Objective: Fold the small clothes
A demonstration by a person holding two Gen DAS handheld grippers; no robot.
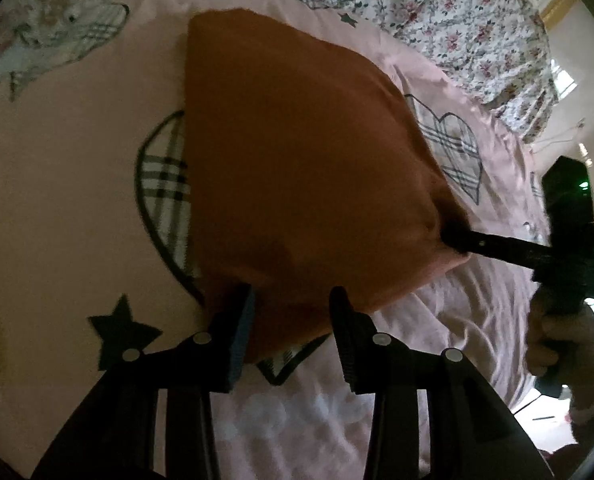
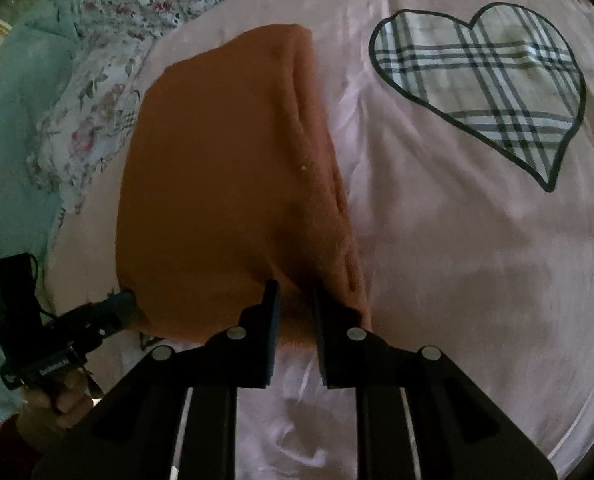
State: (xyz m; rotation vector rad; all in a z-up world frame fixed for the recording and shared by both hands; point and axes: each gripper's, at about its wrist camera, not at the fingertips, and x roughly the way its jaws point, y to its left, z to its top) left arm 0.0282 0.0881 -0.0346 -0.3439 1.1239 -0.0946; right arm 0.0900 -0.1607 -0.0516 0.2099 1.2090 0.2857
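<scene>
Orange garment (image 2: 233, 184) lies on the pink bedspread (image 2: 457, 280), beside the plaid heart print (image 2: 481, 92), near the edge where the floral quilt (image 2: 109, 92) starts. It already looks doubled: a layered edge runs down its right side in the right wrist view. You hold its near hem at two corners.

Right gripper (image 2: 295, 304): jaws narrow, pinching the near right corner of the cloth. Left gripper (image 2: 127, 304): from the right wrist view its tips meet the near left corner. In its own view the jaws stand fairly apart with cloth between them, so I cannot tell whether the grip is closed.

Judged step: carrying the near hem over to the far edge. To do it well, keep both corners level and equally taut, move the two hands in parallel, and lay the hem flush on the far edge before letting go.

Pose: both tools point forward and down over the bed. Your right hand (image 1: 557, 336) grips its handle low, at the bedspread's near right edge.
</scene>
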